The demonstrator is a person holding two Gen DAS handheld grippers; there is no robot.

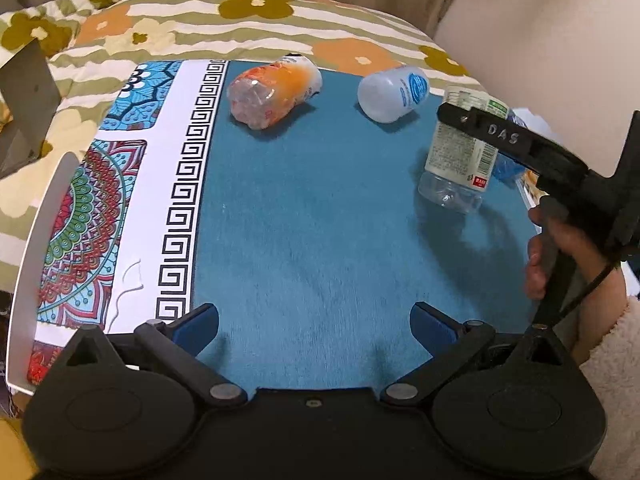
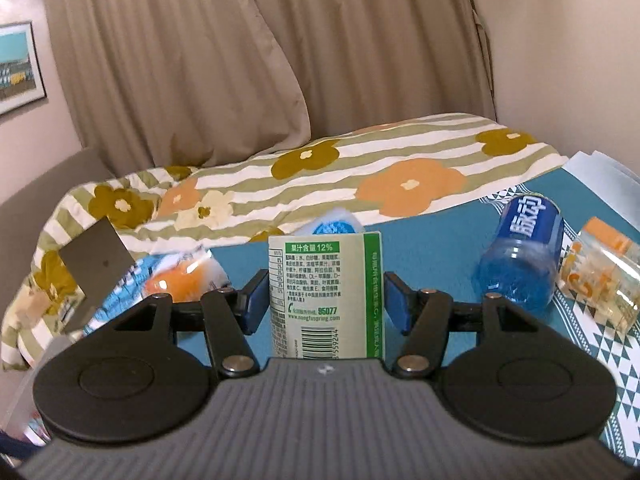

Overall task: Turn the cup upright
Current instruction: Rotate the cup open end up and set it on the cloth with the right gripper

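A clear cup with a green and white label (image 1: 460, 148) stands nearly upright, a little tilted, at the right of the teal mat (image 1: 320, 240). My right gripper (image 2: 324, 300) has its blue pads on both sides of this cup (image 2: 326, 292) and grips it; the gripper also shows in the left wrist view (image 1: 472, 120). My left gripper (image 1: 316, 324) is open and empty low over the near part of the mat.
An orange cup (image 1: 276, 92) and a white cup with a blue logo (image 1: 394, 92) lie on their sides at the far edge. A blue cup (image 2: 520, 256) and a clear orange-print cup (image 2: 600, 276) lie to the right. A floral blanket (image 1: 240, 28) lies behind.
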